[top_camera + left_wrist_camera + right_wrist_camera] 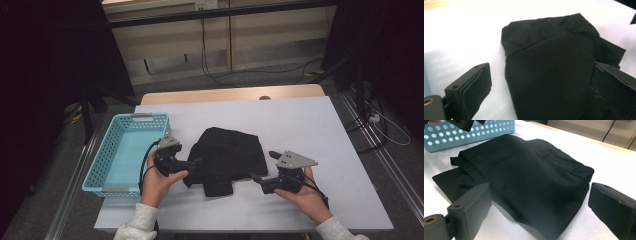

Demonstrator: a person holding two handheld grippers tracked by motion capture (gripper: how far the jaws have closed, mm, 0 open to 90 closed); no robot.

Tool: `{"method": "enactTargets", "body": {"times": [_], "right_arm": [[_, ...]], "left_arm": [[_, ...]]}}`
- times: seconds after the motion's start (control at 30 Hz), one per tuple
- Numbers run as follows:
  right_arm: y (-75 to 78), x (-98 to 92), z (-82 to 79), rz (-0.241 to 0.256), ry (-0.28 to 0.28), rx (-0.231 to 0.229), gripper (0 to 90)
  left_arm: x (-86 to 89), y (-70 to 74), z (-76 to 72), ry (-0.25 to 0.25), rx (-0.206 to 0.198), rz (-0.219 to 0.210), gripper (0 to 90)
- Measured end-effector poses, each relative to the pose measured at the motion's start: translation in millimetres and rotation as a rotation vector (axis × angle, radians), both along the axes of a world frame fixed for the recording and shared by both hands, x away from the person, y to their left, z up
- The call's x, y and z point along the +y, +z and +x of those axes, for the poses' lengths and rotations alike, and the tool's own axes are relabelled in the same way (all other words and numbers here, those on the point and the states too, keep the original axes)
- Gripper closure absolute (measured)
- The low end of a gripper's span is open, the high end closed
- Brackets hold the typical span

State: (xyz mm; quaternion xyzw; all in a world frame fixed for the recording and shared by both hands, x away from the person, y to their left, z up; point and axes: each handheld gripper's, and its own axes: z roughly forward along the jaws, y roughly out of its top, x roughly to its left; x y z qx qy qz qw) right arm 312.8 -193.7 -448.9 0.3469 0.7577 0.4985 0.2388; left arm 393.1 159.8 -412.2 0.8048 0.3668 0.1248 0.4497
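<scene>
We record the folded cloth (227, 155) as plain black, no print. The basket (111, 165) is light blue, its walls patterned with round holes. The table cover (310, 130) is white. Both grippers (192, 162) (262, 167) are black; sleeves (137, 222) pale grey.

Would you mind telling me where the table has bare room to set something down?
The widest free patch is the white table right of the black garment, out to the right edge. Another strip runs behind the garment toward the wooden edge. It is crowded near the front, where the blue basket, left hand-held gripper and right hand-held gripper flank the garment.
</scene>
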Motion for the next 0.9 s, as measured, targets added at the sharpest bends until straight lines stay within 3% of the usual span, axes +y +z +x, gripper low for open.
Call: {"method": "enactTargets", "body": {"times": [0.2, 0.23, 0.33, 0.5, 0.67, 0.8, 0.83, 0.9], "right_arm": [[0.0, 2.1, 2.2, 0.004, 0.002, 0.004, 4.5], [-0.3, 5.3, 4.4, -0.008, 0.000, 0.016, 6.6], [-0.7, 8.8, 7.1, -0.019, 0.005, 0.025, 8.9], [1.1, 20.6, 17.4, -0.024, 0.055, 0.058, 29.3], [0.3, 32.7, 20.6, -0.062, 0.093, 0.073, 36.3], [-5.9, 43.9, 23.2, -0.100, 0.136, 0.134, 35.6], [-11.6, 48.9, 24.5, -0.125, 0.157, 0.180, 35.6], [-14.2, 51.3, 25.0, -0.146, 0.159, 0.192, 37.6]], "left_arm": [[2.4, 1.1, -0.9, 0.001, -0.007, -0.006, 3.2], [3.5, 0.9, -1.2, 0.021, -0.005, -0.009, 3.1], [4.9, 0.0, -2.0, 0.013, -0.004, -0.004, 3.1], [4.8, -1.4, -1.6, 0.025, 0.001, -0.005, 3.1], [3.6, -3.3, -1.1, 0.026, 0.000, -0.005, 3.1], [4.1, -3.4, -1.8, 0.035, 0.003, 0.001, 3.1], [3.9, -3.0, -2.1, 0.033, 0.003, 0.001, 3.0], [2.8, -2.5, -2.6, 0.034, -0.003, -0.001, 3.1]]}}
